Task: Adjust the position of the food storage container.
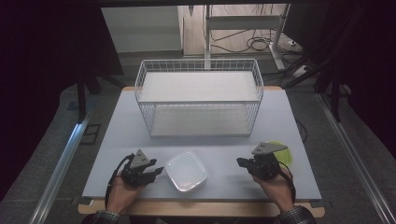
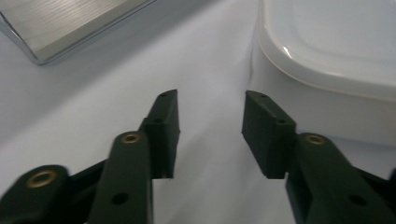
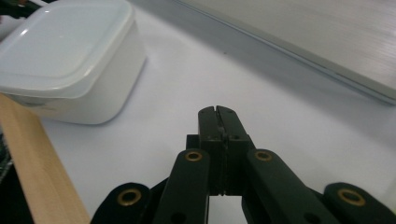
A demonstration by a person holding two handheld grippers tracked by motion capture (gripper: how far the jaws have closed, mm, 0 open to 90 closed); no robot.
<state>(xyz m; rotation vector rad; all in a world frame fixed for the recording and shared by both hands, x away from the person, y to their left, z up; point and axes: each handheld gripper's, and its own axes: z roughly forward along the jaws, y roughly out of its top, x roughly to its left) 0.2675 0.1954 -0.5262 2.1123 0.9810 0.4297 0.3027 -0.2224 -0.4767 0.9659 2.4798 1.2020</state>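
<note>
Left gripper [image 1: 156,171], jaws parted and empty, sits just beside a white lidded container [image 1: 187,170]. Right gripper [image 1: 243,163], jaws pressed together, grips nothing.

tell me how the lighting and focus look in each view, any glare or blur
High view: dim, with dark edges; the white container and wire basket stand out bright. Left gripper view: the left gripper is fairly sharp, the container's rim soft with a pale sheen. Right gripper view: the right gripper is crisp, the background hazy.
</note>
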